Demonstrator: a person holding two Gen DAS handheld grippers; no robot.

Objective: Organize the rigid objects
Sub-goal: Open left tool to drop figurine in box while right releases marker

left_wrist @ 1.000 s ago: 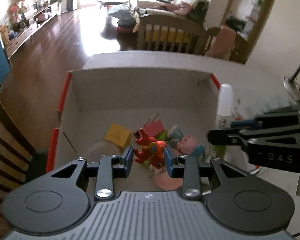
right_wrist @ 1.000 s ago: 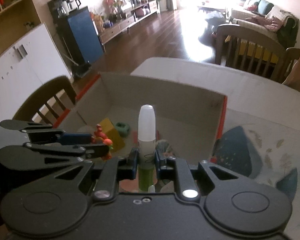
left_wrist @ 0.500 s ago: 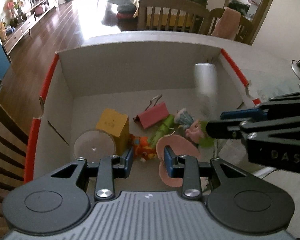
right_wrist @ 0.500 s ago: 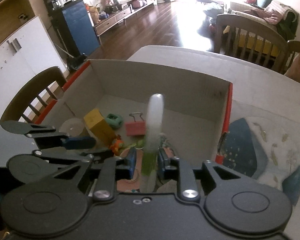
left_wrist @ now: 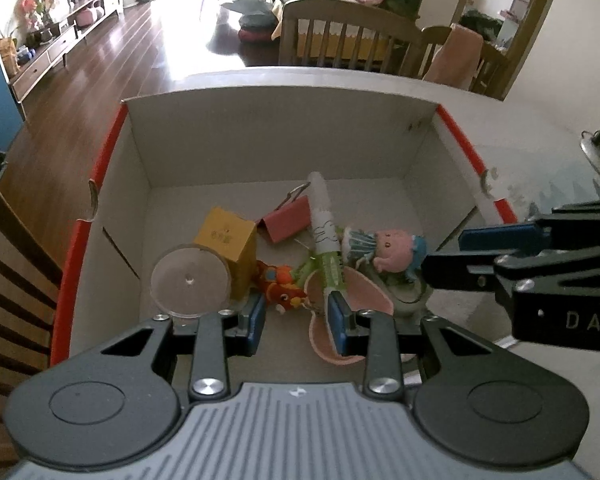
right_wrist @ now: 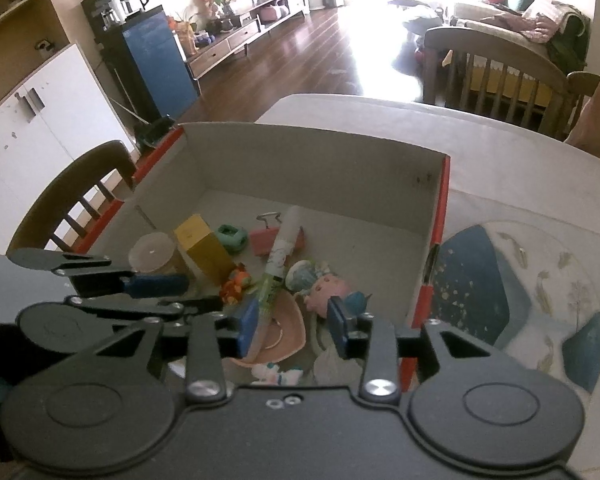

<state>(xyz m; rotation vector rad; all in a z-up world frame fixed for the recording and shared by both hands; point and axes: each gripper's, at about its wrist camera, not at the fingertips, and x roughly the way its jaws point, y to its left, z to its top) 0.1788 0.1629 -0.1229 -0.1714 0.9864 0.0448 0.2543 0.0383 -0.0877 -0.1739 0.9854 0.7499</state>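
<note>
A white cardboard box [left_wrist: 284, 136] with red rims holds several small items. A white and green tube [left_wrist: 324, 232] lies tilted across a pink binder clip [left_wrist: 286, 224] and a pink dish [left_wrist: 364, 292]. My right gripper [right_wrist: 292, 320] hovers over the box's near edge. Its jaws are opening, and the tube's [right_wrist: 280, 252] lower end lies loose beside the left pad. My left gripper [left_wrist: 296, 316] is open with nothing in it, above an orange toy figure [left_wrist: 280, 284] lying on the box floor. A pink doll [left_wrist: 392, 248] lies to the right.
The box also holds a yellow block [left_wrist: 228, 236], a clear round lid [left_wrist: 190, 280] and a green piece [right_wrist: 232, 236]. A wooden chair [left_wrist: 4, 264] stands left of the table. A blue patterned mat [right_wrist: 540, 280] lies to the right of the box, and more chairs [left_wrist: 340, 40] stand beyond the table.
The tube stood upright in my right gripper, then tipped forward and fell into the box as the jaws widened. The orange toy left my left gripper's pads and lies on the box floor.
</note>
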